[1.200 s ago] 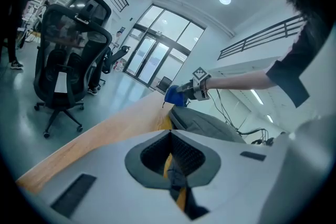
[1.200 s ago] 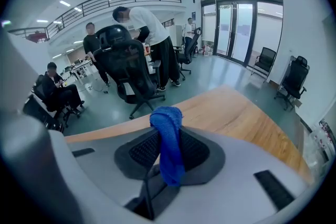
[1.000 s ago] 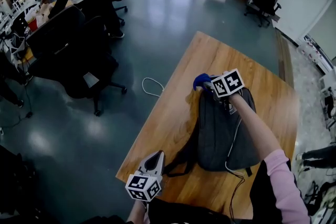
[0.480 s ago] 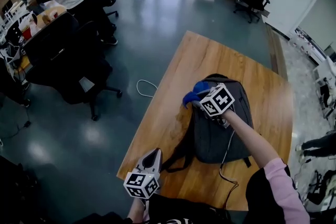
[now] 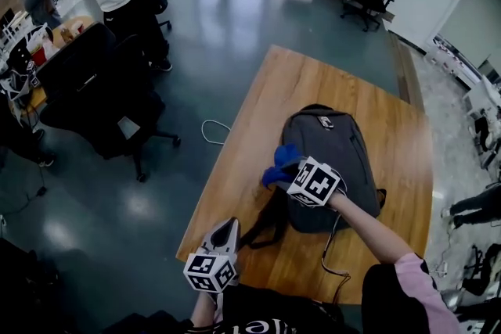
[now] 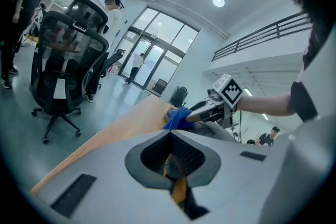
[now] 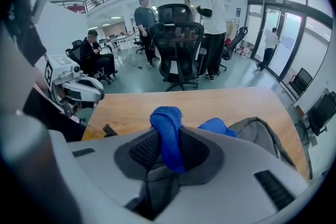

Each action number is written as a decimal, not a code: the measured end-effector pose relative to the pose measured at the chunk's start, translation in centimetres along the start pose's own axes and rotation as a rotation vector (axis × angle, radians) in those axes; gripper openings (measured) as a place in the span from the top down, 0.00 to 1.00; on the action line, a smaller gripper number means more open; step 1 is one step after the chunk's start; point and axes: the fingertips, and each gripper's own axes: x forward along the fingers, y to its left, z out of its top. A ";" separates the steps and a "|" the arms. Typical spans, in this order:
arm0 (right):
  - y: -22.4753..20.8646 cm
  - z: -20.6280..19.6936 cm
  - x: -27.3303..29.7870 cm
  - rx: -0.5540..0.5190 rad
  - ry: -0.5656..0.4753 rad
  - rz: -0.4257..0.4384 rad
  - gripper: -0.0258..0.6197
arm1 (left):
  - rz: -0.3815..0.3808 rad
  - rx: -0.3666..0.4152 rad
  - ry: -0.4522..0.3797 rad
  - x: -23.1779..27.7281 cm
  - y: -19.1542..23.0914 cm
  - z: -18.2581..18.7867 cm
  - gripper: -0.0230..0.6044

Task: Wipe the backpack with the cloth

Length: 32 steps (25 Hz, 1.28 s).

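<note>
A dark grey backpack (image 5: 333,149) lies flat on the wooden table (image 5: 313,78). My right gripper (image 5: 290,173) is shut on a blue cloth (image 5: 276,166) and presses it against the backpack's left side, near the lower end. In the right gripper view the blue cloth (image 7: 168,136) hangs between the jaws, with the backpack (image 7: 260,136) to the right. My left gripper (image 5: 228,230) is shut with nothing in it, hovering at the table's near left corner, apart from the backpack. The left gripper view shows the right gripper (image 6: 210,108) and the cloth (image 6: 177,116) ahead.
A black strap (image 5: 266,224) trails from the backpack toward the left gripper. A thin cable (image 5: 335,246) runs along the near table edge. On the floor to the left are black office chairs (image 5: 98,94) and a white cable loop (image 5: 211,129). People stand at the far left.
My right gripper has dragged the cloth from the backpack's far top end down its left side toward me. The left gripper has stayed in place.
</note>
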 end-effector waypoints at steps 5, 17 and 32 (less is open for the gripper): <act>4.6 -1.6 -0.5 0.014 -0.016 0.038 0.83 | -0.008 0.017 -0.011 -0.6 -0.5 0.2 0.97; 13.2 -3.9 -2.9 0.059 -0.091 0.066 0.83 | -0.003 0.040 -0.010 -2.7 -2.3 -0.8 0.97; 14.7 -6.3 -8.5 0.403 -0.343 0.001 0.83 | -0.053 0.088 -0.003 -1.4 -6.9 -1.2 0.97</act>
